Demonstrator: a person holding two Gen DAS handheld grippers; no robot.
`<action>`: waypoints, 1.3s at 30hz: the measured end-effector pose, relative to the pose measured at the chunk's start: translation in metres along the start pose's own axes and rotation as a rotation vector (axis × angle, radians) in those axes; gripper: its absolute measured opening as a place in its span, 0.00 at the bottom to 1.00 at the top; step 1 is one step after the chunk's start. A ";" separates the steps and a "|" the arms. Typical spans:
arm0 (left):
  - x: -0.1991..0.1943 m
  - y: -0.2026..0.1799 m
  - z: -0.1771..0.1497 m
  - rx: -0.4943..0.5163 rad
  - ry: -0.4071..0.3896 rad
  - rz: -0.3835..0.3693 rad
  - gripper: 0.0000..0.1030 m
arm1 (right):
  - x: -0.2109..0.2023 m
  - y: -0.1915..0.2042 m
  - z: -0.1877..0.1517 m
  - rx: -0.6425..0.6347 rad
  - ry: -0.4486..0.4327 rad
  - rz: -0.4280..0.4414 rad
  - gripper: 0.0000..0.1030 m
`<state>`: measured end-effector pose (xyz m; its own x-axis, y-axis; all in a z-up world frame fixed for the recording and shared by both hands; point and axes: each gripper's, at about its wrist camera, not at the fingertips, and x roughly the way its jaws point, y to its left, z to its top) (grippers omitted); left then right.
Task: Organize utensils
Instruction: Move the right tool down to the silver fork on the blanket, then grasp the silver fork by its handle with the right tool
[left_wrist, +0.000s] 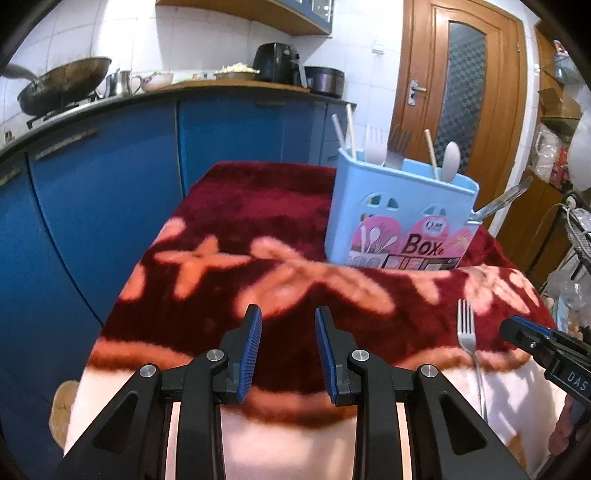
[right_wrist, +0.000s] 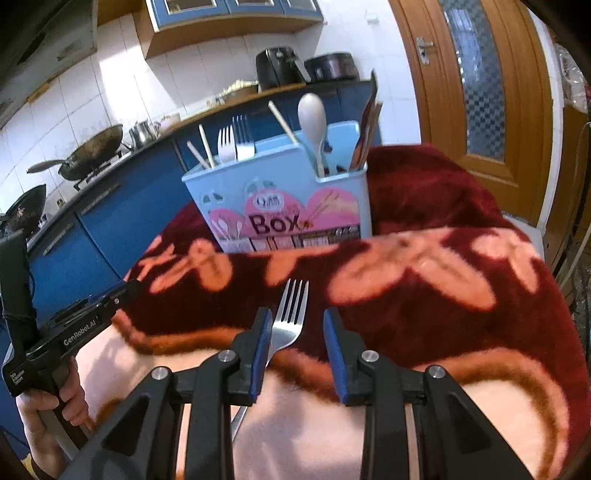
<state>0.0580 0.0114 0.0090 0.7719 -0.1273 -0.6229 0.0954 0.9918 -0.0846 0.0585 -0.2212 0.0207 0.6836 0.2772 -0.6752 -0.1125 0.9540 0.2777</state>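
One shiny metal fork (right_wrist: 290, 317) lies loose on the dark red, flower-patterned plush blanket (right_wrist: 424, 206) covering the tabletop, tines pointing toward one light blue plastic utensil box (right_wrist: 295, 192). That box holds three pale chopsticks, one white plastic fork, one metal fork, one white spoon and some brown-handled pieces. The right gripper (right_wrist: 297, 350) has its fingers spread apart, the fork's neck just beside the left finger. The left gripper (left_wrist: 288, 350) hovers with fingers parted and empty, well apart from the fork.
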 end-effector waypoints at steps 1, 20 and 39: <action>0.002 0.002 -0.001 -0.006 0.009 -0.001 0.29 | 0.002 0.000 -0.001 0.001 0.012 0.002 0.31; 0.004 0.016 -0.007 -0.057 0.028 -0.035 0.29 | 0.031 0.020 0.006 -0.093 0.344 -0.023 0.25; 0.004 0.014 -0.009 -0.070 0.036 -0.055 0.29 | 0.054 0.041 0.014 -0.203 0.488 -0.105 0.14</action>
<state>0.0566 0.0246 -0.0015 0.7435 -0.1826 -0.6434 0.0916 0.9807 -0.1726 0.1008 -0.1685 0.0056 0.2894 0.1532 -0.9449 -0.2316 0.9690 0.0862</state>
